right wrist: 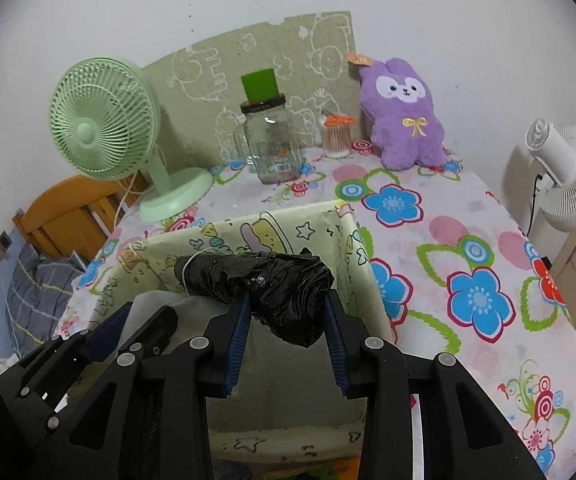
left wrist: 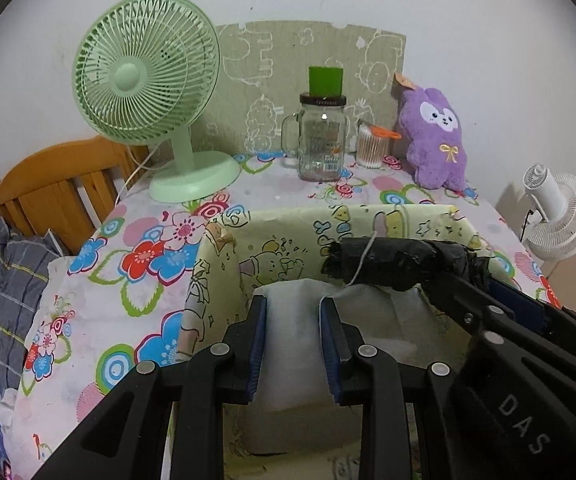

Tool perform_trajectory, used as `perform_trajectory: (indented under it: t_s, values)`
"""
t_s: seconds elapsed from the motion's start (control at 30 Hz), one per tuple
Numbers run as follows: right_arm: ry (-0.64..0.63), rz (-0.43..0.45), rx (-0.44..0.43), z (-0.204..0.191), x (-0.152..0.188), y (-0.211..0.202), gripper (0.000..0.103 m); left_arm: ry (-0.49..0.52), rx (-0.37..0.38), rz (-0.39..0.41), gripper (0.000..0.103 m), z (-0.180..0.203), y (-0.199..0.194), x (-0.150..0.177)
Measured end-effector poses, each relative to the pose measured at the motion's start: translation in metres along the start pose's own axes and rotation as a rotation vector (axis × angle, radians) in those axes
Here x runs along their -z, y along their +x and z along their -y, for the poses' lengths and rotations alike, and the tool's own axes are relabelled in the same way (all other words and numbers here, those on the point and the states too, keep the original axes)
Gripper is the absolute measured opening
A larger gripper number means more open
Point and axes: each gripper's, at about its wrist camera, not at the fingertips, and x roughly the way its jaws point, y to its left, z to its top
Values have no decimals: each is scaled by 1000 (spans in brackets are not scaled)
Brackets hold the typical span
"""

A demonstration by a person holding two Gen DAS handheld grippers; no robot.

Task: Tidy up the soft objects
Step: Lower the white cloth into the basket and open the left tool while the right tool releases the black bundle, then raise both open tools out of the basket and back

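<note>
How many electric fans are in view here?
2: a green fan standing on the table's back left, and a white fan off the table's right edge. Others may be hidden.

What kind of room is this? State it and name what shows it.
Most likely a bedroom at home: a wooden bed frame with checked bedding beside a table under a floral cloth, a green desk fan and a purple plush toy.
</note>
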Motion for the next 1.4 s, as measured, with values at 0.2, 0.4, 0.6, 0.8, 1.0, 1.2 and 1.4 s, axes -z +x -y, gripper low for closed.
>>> perform_trajectory:
  t_s: [0.2, 0.4, 0.6, 0.8, 1.0, 1.2, 1.4]
  values:
    - [-1, -6, 18, -2, -2, 7, 39, 20, -23, 8, 26, -4, 9, -4]
    - [14, -12, 33, -3, -2, 6, 39, 49, -11, 15, 26, -7, 16, -9]
    - [26, -18, 16, -3, -3, 5, 42, 63, 30, -14, 36, -7, 13, -10]
    - [-17, 12, 27, -9, -7, -5, 79, 52, 72, -22, 68, -5, -1, -8]
    - [-54, 42, -13, -19, -6, -21, 89, 53, 75, 3, 93, -2, -20, -7]
    - [-65, 66, -13, -23, -5, -41, 92, 19, 57, 21, 98, -6, -41, -3]
    - [-74, 111, 12, -24, -1, -68, 101, 15, 68, 43, 98, -5, -62, 1]
